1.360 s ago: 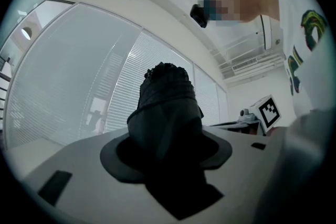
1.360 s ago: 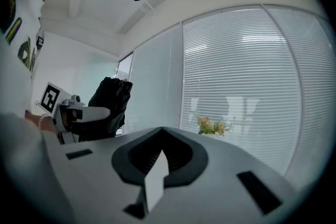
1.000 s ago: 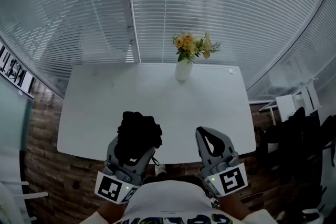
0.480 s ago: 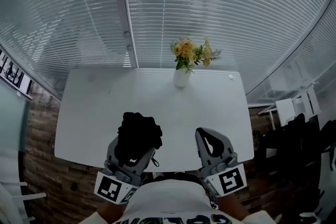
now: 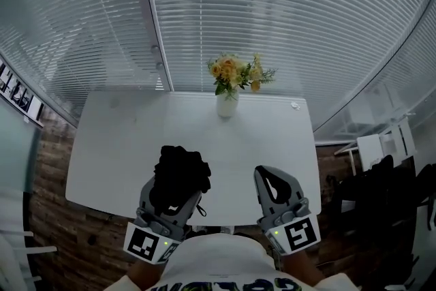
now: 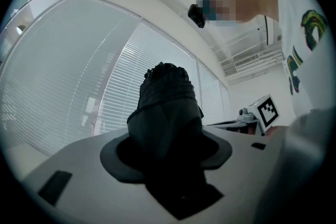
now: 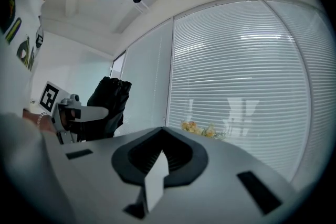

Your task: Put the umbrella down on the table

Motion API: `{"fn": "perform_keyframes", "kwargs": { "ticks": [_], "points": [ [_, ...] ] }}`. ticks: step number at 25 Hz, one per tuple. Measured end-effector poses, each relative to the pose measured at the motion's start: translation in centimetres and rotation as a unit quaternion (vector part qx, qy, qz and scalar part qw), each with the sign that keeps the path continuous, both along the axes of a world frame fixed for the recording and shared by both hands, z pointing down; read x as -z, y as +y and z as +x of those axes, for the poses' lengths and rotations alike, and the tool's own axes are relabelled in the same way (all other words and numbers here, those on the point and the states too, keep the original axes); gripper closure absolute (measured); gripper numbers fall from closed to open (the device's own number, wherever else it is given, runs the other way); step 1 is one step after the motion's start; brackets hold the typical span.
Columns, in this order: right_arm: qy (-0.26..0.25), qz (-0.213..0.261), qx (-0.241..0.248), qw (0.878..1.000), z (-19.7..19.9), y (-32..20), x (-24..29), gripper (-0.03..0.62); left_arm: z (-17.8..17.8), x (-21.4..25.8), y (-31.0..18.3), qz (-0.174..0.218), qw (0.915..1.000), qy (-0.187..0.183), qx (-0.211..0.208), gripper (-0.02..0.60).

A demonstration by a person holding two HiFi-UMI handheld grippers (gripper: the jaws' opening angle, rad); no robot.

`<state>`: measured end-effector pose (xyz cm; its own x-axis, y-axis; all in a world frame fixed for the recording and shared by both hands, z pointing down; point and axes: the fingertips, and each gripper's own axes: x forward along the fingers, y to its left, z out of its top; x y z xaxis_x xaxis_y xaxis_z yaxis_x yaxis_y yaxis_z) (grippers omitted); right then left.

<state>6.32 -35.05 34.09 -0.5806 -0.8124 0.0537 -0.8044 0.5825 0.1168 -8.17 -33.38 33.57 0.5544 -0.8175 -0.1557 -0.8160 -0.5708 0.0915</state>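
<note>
Our left tongs (image 5: 176,182) clamp the folded umbrella (image 5: 182,168), which hangs above the worktop's (image 5: 116,146) 6 o'clock edge. We should carry it toward 12 o'clock, stop short of the vase (image 5: 227,105), lay it flat, then release. Our right tongs (image 5: 271,177) are narrow and empty.

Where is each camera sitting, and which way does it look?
Head view: on the person's head, looking down at the white table and flowers; left gripper, right gripper and shirt show.
Left gripper view: on the left gripper, looking along its jaws, shut on the black umbrella; the shirt shows.
Right gripper view: on the right gripper, looking along its jaws toward the blinds.
Shared: all three show the umbrella.
</note>
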Motion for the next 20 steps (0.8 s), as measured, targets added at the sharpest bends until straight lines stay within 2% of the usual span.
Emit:
{"fn": "perform_keyframes", "kwargs": {
  "ticks": [6,9,15,20],
  "points": [
    [-0.006,0.000,-0.001,1.000,1.3,-0.4,0.0,0.585,1.2,-0.1,-0.7,0.003,0.9997,-0.023,-0.003,0.331],
    [-0.011,0.004,-0.002,1.000,1.5,-0.3,0.1,0.585,1.6,-1.0,-1.1,-0.009,0.9977,-0.065,-0.014,0.333],
    [-0.012,0.003,-0.004,1.000,1.8,0.0,0.0,0.585,2.1,-3.6,-3.3,-0.031,0.9874,-0.152,-0.032,0.334],
    [-0.015,0.005,-0.007,1.000,1.8,0.1,-0.3,0.585,2.5,-6.8,-6.0,-0.020,0.9733,-0.223,-0.053,0.336]
  ]
}}
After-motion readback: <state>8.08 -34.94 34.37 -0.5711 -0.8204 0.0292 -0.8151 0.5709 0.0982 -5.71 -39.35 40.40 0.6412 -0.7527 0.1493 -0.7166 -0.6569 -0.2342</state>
